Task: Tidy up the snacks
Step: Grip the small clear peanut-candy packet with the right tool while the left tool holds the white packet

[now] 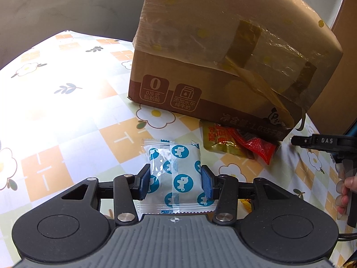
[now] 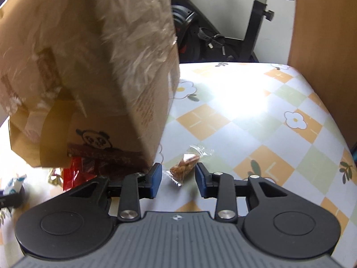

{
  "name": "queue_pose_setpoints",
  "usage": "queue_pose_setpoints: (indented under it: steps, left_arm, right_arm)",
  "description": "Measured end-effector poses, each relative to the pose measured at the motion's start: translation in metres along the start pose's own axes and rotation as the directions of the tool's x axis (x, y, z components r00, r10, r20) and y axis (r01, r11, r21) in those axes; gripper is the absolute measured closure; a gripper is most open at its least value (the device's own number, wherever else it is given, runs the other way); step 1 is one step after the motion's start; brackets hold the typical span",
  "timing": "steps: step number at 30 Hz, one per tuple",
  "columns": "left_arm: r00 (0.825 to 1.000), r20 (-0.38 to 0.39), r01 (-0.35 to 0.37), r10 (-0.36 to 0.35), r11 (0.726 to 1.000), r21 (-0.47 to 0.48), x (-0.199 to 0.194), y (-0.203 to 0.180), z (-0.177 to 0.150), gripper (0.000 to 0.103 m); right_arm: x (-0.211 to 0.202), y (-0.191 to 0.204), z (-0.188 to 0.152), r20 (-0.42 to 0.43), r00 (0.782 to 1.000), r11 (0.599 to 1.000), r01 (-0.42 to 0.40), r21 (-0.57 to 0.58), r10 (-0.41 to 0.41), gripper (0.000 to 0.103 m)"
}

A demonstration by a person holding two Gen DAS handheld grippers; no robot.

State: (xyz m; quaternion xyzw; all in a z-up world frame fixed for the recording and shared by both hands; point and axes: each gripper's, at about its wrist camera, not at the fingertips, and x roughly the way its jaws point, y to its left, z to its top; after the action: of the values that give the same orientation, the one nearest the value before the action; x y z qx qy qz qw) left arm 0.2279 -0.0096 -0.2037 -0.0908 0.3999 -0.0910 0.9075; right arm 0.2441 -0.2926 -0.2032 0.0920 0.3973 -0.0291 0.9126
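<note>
My left gripper [image 1: 175,172] is shut on a white packet with blue seahorse circles [image 1: 178,163], its blue pads pressing both sides just above the table. A gold packet [image 1: 215,141] and a red packet [image 1: 260,147] lie partly under the edge of a taped cardboard box [image 1: 223,44]. In the right wrist view my right gripper [image 2: 178,169] stands low at the box's [image 2: 100,67] corner. A small clear packet of brown snack [image 2: 184,167] lies on the cloth between its pads, with a gap left on the left side. The red packet [image 2: 73,175] shows beside it.
The table has a checked, flowered cloth [image 1: 67,116]. A person's hand [image 1: 347,189] holds the right gripper's black body [image 1: 316,141] at the right edge. A wooden panel [image 2: 323,33] stands at the back right, with exercise equipment [image 2: 223,33] behind the table.
</note>
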Motion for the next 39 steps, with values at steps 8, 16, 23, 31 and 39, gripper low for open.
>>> queue_pose_setpoints:
  steps: [8, 16, 23, 31, 39]
  left_arm:
    - [1.000, 0.001, -0.003, 0.003, 1.000, -0.008, 0.001, 0.002, 0.000, 0.054]
    - [1.000, 0.002, -0.003, 0.003, 1.000, -0.008, 0.000, 0.000, 0.000, 0.054]
    - [1.000, 0.007, 0.002, -0.002, 1.000, -0.015, -0.001, 0.002, 0.000, 0.054]
    - [0.999, 0.052, -0.008, 0.007, 1.000, 0.015, -0.011, -0.004, 0.005, 0.054]
    - [0.996, 0.086, -0.010, 0.007, 0.999, 0.043, -0.022, -0.009, 0.008, 0.054]
  right_arm:
    - [0.007, -0.004, 0.011, 0.002, 0.999, 0.998, 0.046, 0.050, -0.046, 0.067]
    - [0.010, 0.005, 0.000, 0.008, 0.999, 0.997, 0.037, -0.064, -0.036, 0.079]
    - [-0.001, 0.006, -0.003, 0.015, 1.000, 0.996, 0.019, -0.082, -0.017, 0.085]
    - [-0.027, 0.012, -0.017, 0.029, 0.999, 0.991, -0.032, -0.134, 0.036, 0.085]
    - [-0.050, 0.029, -0.040, 0.022, 0.994, 0.975, -0.102, -0.195, 0.109, 0.085]
